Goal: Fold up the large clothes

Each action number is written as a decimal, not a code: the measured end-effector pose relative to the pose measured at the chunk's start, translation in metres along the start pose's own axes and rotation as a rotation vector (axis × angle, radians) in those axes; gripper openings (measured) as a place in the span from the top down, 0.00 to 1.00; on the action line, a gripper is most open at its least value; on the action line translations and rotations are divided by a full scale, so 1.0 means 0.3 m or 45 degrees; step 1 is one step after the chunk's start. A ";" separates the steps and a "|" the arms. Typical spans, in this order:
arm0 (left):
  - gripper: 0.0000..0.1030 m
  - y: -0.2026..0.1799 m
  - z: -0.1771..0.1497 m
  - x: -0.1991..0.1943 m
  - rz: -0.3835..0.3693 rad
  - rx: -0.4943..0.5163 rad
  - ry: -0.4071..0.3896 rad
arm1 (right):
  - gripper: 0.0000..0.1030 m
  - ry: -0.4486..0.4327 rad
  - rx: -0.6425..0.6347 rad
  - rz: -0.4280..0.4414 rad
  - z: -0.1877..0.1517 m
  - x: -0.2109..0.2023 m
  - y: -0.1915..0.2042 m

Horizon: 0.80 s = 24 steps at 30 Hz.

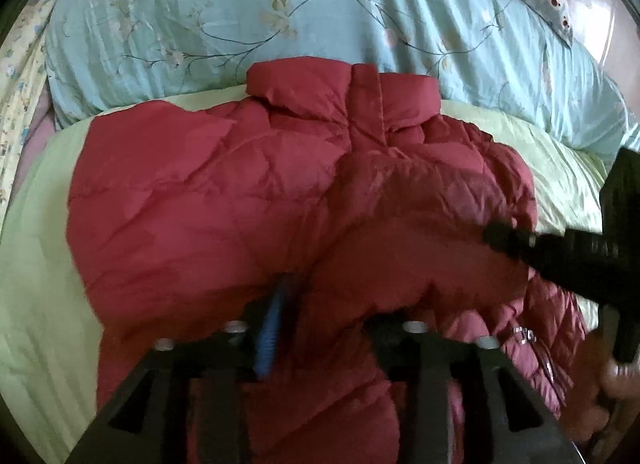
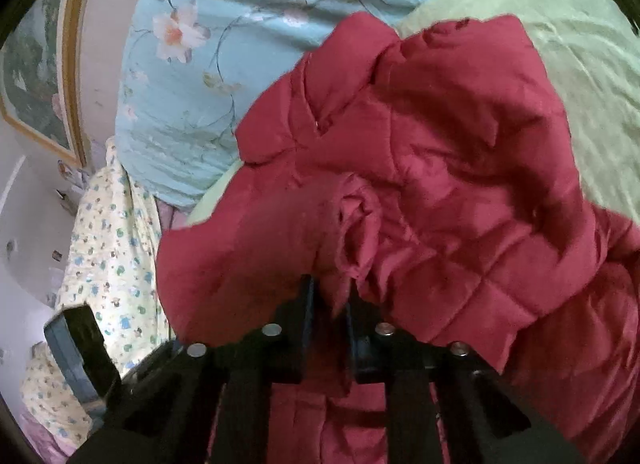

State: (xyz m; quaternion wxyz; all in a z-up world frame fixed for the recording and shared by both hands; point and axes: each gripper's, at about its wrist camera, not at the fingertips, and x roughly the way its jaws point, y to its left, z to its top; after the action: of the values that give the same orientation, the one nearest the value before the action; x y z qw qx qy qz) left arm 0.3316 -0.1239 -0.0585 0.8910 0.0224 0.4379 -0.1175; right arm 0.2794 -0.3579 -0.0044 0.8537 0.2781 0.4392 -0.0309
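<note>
One red jacket [image 1: 224,199] lies on the green sheet [image 1: 36,264], collar at 12 o'clock. Puffy, light, slippery, it will spring back; pinch at stitched seams. Right tongs [image 2: 328,304] clamp a bunched fold; left tongs [image 1: 320,316] spread wide, fabric between.

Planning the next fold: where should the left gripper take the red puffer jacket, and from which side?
Take the red puffer jacket at its flat left edge over the green sheet, coming in low from the left. That edge lies thin and free; the middle is bunched thick. The right gripper looks shut on a fabric fold near the centre, so probably leave that side.
</note>
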 end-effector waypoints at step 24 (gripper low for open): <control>0.39 0.259 0.076 0.035 0.028 -0.119 -0.037 | 0.95 -0.206 -0.205 -0.329 0.028 -0.159 -0.024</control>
State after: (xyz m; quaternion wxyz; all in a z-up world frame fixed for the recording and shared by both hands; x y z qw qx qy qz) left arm 0.3734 -0.0536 -0.0575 0.8986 -0.0163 0.4297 -0.0875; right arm 0.2541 -0.3772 0.0327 0.8947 0.1467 0.4021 -0.1275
